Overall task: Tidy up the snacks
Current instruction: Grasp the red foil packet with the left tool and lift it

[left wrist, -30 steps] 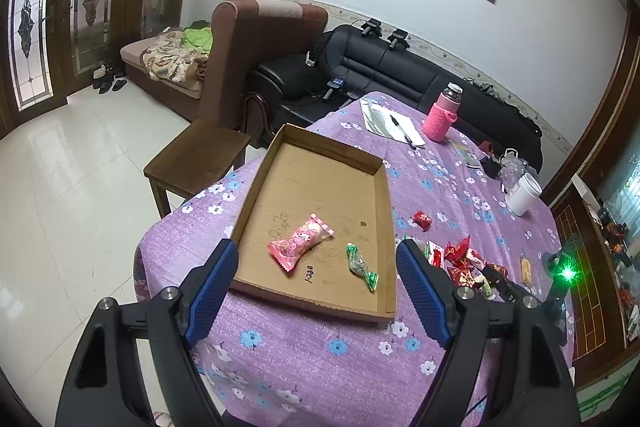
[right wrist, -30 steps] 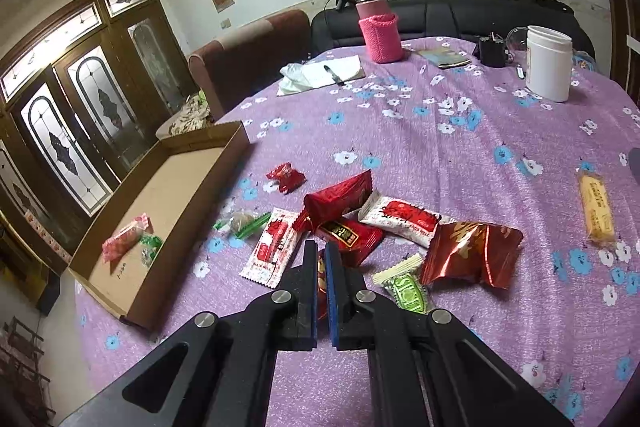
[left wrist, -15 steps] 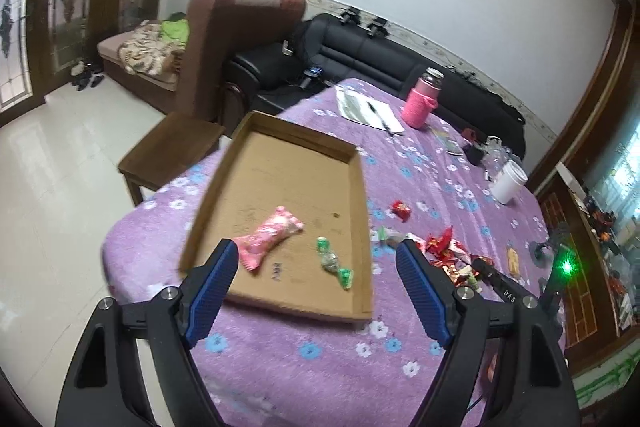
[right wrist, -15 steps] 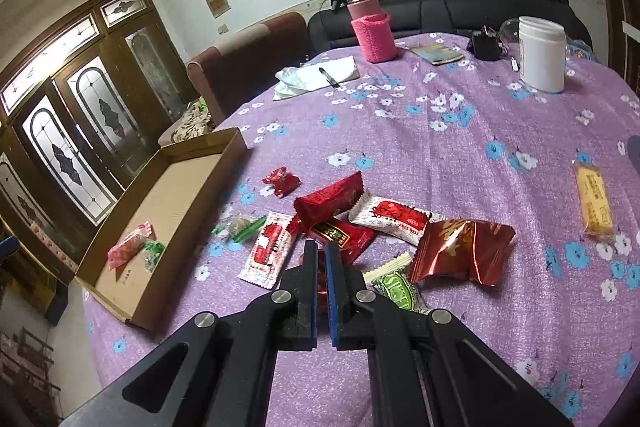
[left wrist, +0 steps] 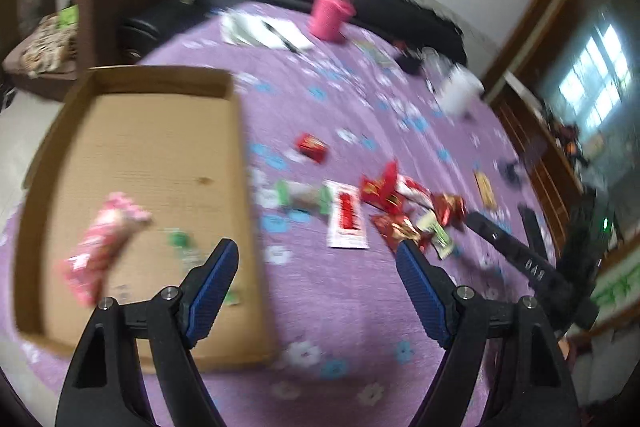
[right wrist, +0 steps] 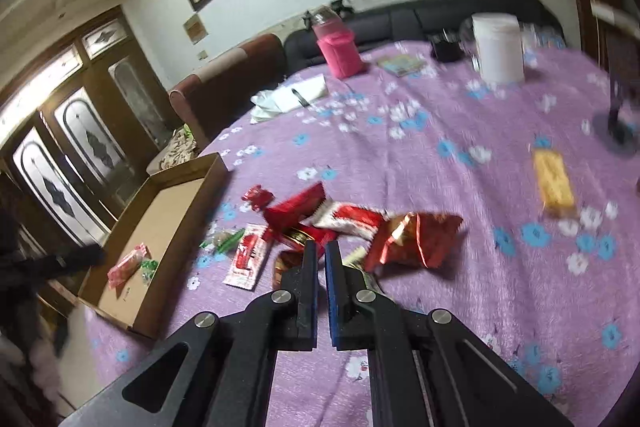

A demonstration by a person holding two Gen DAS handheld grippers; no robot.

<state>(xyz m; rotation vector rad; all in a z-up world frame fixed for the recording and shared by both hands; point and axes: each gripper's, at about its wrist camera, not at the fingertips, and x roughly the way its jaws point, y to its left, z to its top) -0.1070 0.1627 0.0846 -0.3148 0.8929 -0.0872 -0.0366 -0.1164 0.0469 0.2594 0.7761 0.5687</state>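
A shallow cardboard tray [left wrist: 152, 147] lies at the table's left; it holds a pink snack packet [left wrist: 102, 247] and a green candy [left wrist: 182, 241]. It also shows in the right wrist view [right wrist: 176, 203]. A pile of red snack packets [left wrist: 400, 203] lies right of the tray, with a green-ended candy [left wrist: 304, 195], a white-and-red sachet [left wrist: 347, 215] and a small red candy [left wrist: 312, 147]. My left gripper [left wrist: 316, 259] is open and empty above the cloth beside the tray's right wall. My right gripper [right wrist: 321, 255] is shut and empty, over the pile [right wrist: 344, 227].
A yellow bar [right wrist: 554, 179] lies apart at the right. A pink bottle [right wrist: 338, 47], a white jar [right wrist: 498, 53], papers with a pen [right wrist: 292, 99] and small items stand at the far side. The purple flowered cloth [right wrist: 440, 287] covers the round table.
My left gripper has swung right and lower, from in front of the tray toward the snack pile; its view is blurred. My right gripper has moved a little closer to the pile.
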